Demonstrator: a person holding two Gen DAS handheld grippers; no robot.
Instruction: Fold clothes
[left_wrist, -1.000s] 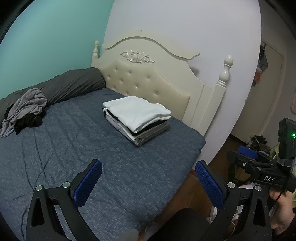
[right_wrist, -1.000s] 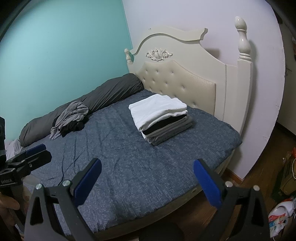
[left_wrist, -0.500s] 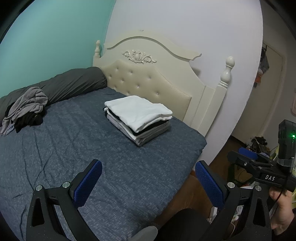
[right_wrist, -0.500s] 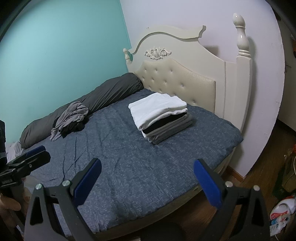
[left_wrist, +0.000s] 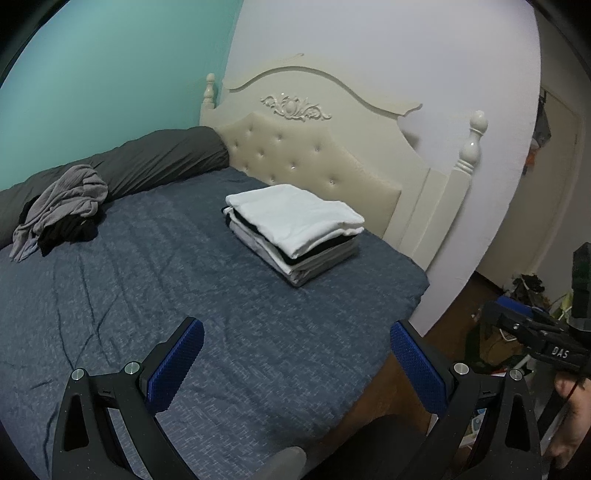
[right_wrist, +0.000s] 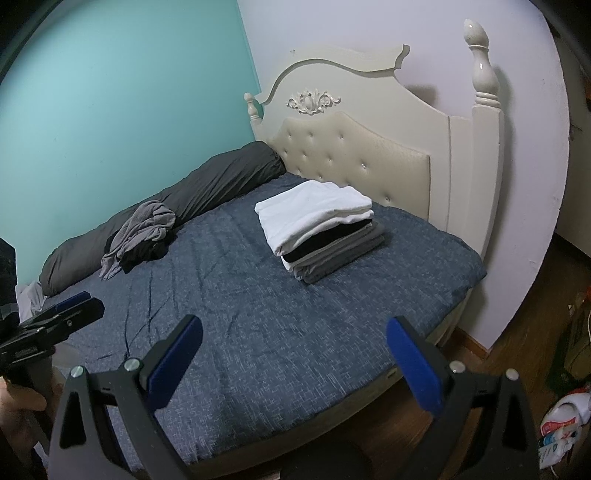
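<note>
A stack of folded clothes (left_wrist: 295, 230) (right_wrist: 319, 229), white on top with black and grey below, sits on the blue bed (left_wrist: 166, 295) (right_wrist: 258, 306) near the headboard. A crumpled grey garment (left_wrist: 62, 205) (right_wrist: 142, 229) lies over a dark one against the far bolster. My left gripper (left_wrist: 295, 363) hangs open over the bed's near edge, nothing between its blue pads. My right gripper (right_wrist: 293, 363) is open too, held above the near side of the bed. Both are well short of the clothes. In each view the other gripper shows at the frame's side.
A long dark grey bolster (left_wrist: 147, 162) (right_wrist: 207, 192) runs along the teal wall. The cream headboard (left_wrist: 314, 155) (right_wrist: 369, 140) with posts stands behind the stack. Wooden floor (right_wrist: 517, 332) with clutter lies right of the bed. A person's hand (left_wrist: 569, 413) holds the right gripper.
Both views have shifted slightly, and the clothes sit a little further right in the left wrist view. Both grippers stay open and empty. The clothes have not moved.
</note>
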